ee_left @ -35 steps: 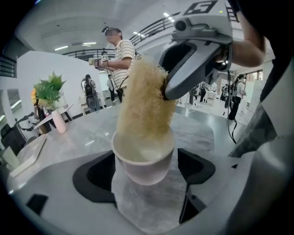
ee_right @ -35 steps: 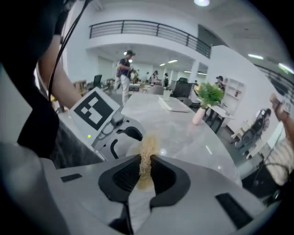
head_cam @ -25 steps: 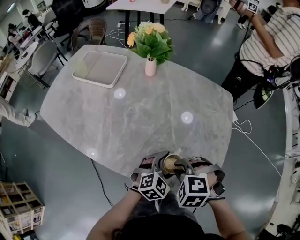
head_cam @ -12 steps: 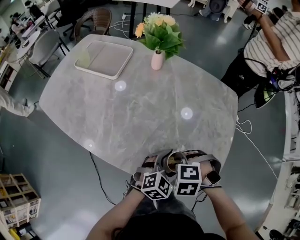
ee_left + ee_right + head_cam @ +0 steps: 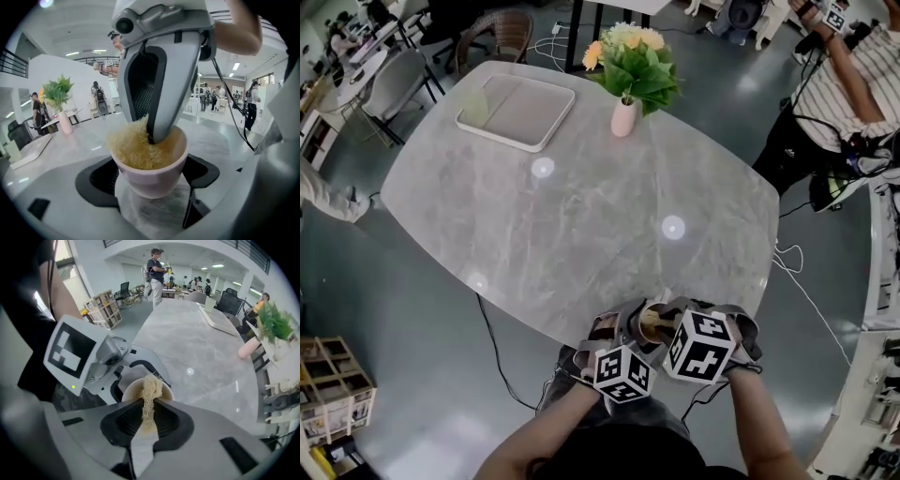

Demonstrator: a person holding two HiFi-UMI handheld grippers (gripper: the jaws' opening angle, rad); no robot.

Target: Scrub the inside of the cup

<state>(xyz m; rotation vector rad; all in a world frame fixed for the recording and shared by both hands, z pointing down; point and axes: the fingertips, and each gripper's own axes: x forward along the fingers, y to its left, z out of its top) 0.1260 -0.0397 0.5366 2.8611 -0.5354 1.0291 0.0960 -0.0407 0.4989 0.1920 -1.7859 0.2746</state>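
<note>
**Item 1. Cup (image 5: 154, 173).** Pale pink, upright, mouth open to the top. It was clamped by its sides between the two jaws of the left gripper (image 5: 151, 183), which were set narrow against its wall. In the head view it sat at the near edge of the table (image 5: 581, 216), close in front of the person. Whether its base touched the top could not be told.

**Item 2. Scrubber (image 5: 151, 390).** A wad of straw-coloured, loofah-like fibre. It was pinched between the nearly closed jaws of the right gripper (image 5: 149, 420) and pushed down into the cup, filling much of the inside. The right gripper's jaw tips were sunk below the rim.

**Item 3. Table.** Grey marbled top with rounded corners.

**Item 4. Tray (image 5: 517, 111).** Pale and rectangular, at the far left of the table.

**Item 5. Vase (image 5: 624, 117).** Pink and upright, near the far edge, holding green leaves with yellow and orange flowers (image 5: 628, 42).

**Item 6. Bystander (image 5: 853, 84).** In a striped shirt, standing off the table's far right corner.
</note>
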